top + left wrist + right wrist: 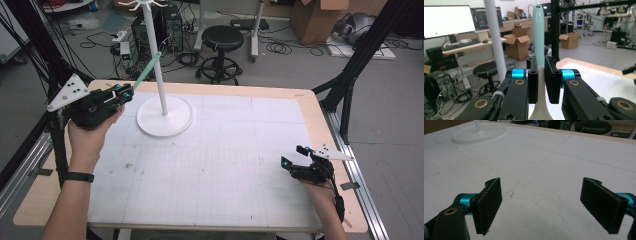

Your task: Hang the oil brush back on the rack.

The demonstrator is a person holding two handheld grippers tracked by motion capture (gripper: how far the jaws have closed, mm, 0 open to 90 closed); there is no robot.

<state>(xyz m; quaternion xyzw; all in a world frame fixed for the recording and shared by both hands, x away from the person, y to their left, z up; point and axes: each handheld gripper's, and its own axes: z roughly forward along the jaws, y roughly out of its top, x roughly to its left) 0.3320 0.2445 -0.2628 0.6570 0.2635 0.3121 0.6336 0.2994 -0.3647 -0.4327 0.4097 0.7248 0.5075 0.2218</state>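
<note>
White gridded table [240,165] in a cluttered lab. The left gripper [540,72] pinches a mint spatula [539,32] low on its slim handle, a light, stiff, likely slick thing, its hanging hole raised just beside the white stand [161,65]; the right gripper [549,202], jaws spread, rests well away from the stand

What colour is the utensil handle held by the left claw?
Pale mint green handle, clearest in the left gripper view.
</note>
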